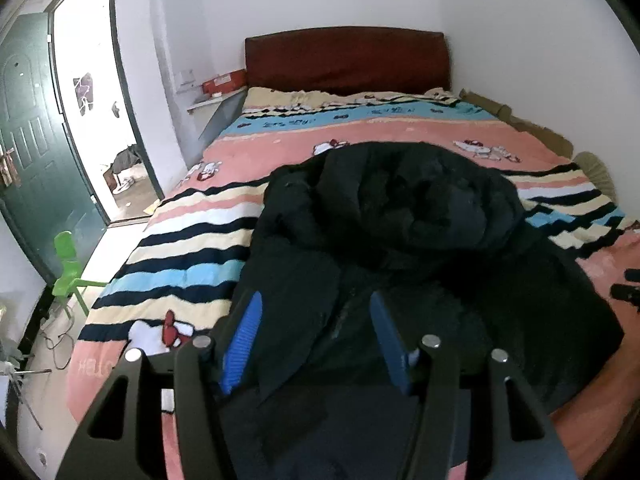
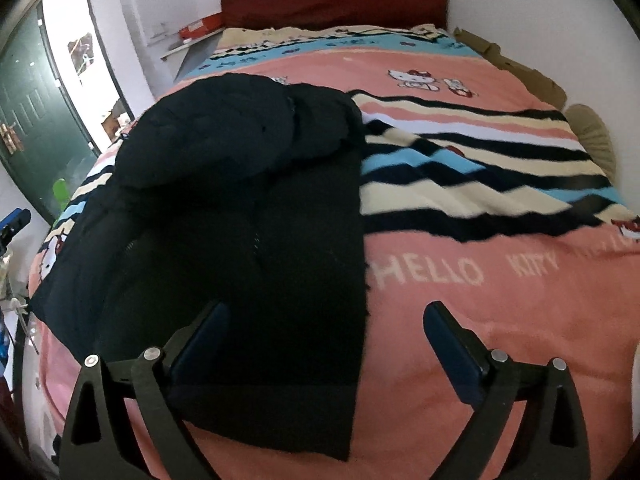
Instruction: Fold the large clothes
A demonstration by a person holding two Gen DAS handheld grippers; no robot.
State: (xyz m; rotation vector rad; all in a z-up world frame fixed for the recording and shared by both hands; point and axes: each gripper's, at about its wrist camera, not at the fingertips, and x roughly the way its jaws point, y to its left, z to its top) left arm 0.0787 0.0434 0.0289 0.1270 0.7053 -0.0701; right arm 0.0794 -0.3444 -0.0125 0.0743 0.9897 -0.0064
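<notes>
Black coat [image 1: 400,240] folds blur together; hem hidden behind left tool [image 1: 316,308].

The coat [image 2: 248,216] is covering the bed's [image 2: 500,320] left half, its bunched hood [image 1: 404,200] rising at 12 o'clock as the one hump in the way. Bare blanket [image 2: 480,184] is lying open from 1 to 4 o'clock. The headboard [image 1: 346,60] is closing off the far end; a wall [image 1: 540,40] is bounding the right.
</notes>
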